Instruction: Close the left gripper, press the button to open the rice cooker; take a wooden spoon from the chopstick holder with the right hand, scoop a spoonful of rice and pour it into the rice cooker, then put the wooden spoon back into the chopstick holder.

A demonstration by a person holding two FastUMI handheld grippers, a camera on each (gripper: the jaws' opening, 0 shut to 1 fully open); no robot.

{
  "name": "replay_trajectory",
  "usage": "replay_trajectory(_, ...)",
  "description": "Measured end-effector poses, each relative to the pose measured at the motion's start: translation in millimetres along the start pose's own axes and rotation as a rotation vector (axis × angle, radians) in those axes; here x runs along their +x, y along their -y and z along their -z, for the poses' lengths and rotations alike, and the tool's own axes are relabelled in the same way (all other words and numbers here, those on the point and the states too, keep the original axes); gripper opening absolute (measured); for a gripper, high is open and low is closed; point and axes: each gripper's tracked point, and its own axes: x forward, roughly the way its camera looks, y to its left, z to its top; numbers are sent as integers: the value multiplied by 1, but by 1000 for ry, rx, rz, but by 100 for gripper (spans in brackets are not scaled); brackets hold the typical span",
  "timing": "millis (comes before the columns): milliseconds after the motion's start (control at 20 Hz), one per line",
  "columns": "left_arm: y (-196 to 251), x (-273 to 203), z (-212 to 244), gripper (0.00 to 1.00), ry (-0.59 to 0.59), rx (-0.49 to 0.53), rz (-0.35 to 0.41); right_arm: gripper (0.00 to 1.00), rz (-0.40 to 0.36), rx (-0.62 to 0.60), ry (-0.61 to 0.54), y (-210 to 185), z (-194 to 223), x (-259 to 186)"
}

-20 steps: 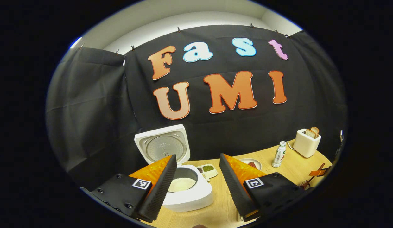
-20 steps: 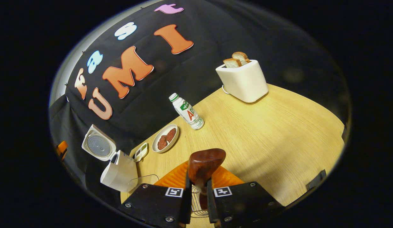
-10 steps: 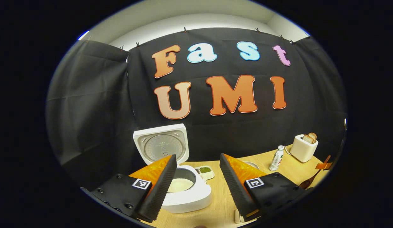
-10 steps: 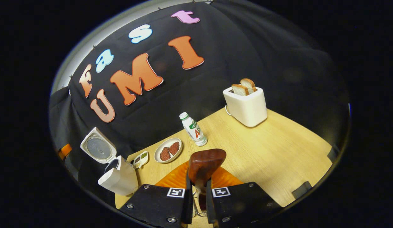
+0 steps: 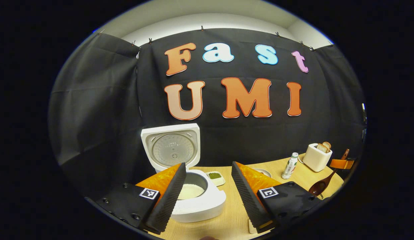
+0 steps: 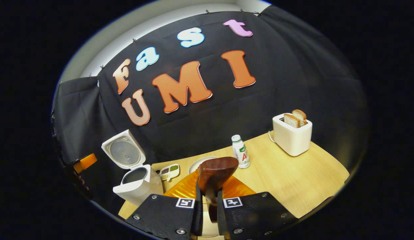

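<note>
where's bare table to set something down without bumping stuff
The widest bare patch of the table lies in front of the toaster, right of the bottle. It is crowded between the rice cooker and the bottle, where the small divided dish and a plate sit.

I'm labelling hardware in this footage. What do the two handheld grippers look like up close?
Both look alike. The left gripper and right gripper each have two black blocks studded with screws, each block carrying a small square black-and-white marker. Flat wedge-shaped jaws with ribbed inner faces extend forward. No cables or sleeves are visible.
</note>
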Motion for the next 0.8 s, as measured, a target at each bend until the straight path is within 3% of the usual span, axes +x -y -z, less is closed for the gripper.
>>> replay_trajectory(300, -24, -5, 14, 89, -27, -9, -8, 17, -40, -130, -88, -40, 59, 22)
replay_trajectory(400, -34, -7, 19, 93, -37, -18, -18, 17, -27, -194, -101, -40, 75, 29)
replay_trajectory(450, -39, -8, 21, 89, -43, -22, -24, 17, -16, -227, -103, -38, 80, 31)
replay_trajectory(500, -44, -9, 23, 93, -48, -23, -32, 17, -6, -261, -106, -36, 86, 34)
replay_trajectory(750, -59, -10, 30, 89, -62, -22, -66, 17, 9, -401, -82, -39, 100, 46)
replay_trajectory(800, -61, -11, 32, 93, -65, -19, -69, 17, 20, -438, -74, -38, 103, 50)
